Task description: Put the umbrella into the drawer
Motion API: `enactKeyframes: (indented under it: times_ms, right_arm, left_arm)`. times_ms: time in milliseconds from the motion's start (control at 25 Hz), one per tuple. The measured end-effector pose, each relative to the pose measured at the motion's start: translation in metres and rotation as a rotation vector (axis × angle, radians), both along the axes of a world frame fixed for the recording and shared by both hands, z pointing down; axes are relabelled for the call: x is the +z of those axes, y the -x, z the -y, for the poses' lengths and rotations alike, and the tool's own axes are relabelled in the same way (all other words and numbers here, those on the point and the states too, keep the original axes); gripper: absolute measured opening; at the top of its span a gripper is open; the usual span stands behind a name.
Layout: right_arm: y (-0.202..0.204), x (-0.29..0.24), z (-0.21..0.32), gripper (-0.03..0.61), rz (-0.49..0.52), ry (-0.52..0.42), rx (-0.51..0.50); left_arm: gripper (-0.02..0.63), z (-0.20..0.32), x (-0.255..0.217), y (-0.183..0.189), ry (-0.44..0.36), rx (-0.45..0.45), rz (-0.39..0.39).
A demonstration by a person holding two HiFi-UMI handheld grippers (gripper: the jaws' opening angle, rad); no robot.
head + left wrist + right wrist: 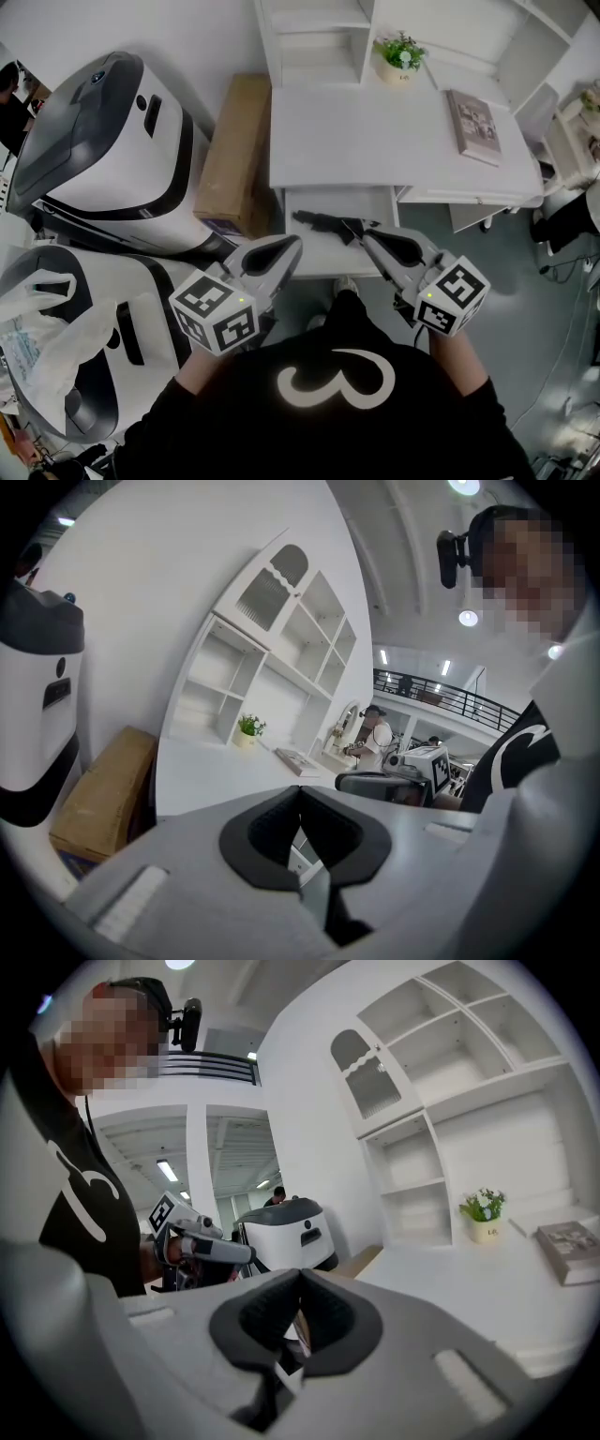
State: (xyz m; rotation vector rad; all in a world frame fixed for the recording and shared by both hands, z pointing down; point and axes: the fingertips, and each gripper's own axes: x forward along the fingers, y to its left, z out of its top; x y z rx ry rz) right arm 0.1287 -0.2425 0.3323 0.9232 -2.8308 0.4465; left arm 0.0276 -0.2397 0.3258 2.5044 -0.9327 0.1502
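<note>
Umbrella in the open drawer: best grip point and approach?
Likely mid-length on the umbrella, coming from above with jaws across its narrow width. It lies flat and crosswise in the drawer, so both long sides are exposed. In the head view the right gripper overlaps its right end.

The umbrella (pixel 323 223) is black and folded. It lies flat inside the white drawer (pixel 328 258), near its back. The drawer is pulled out from under the front edge of the desk (pixel 375 141), and the umbrella lies along this edge.
</note>
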Motion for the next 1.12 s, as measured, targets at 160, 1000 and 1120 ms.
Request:
enactKeyframes:
  times_ms: [160,1000,1120]
  right_arm:
    - [0.005,-0.007,-0.004,0.003,-0.006,-0.024,0.01]
    - [0.012,0.011,-0.021,0.003,-0.012,0.023,0.015]
    - [0.013,0.012,-0.02,0.003,-0.012,0.028,0.013]
  left_arm:
    - [0.009,-0.007,0.0,0.0,-0.004,0.009,-0.001]
    - [0.009,-0.024,0.008,0.009,0.018,0.007,-0.013]
    - [0.009,-0.023,0.01,0.012,0.027,0.0,-0.012]
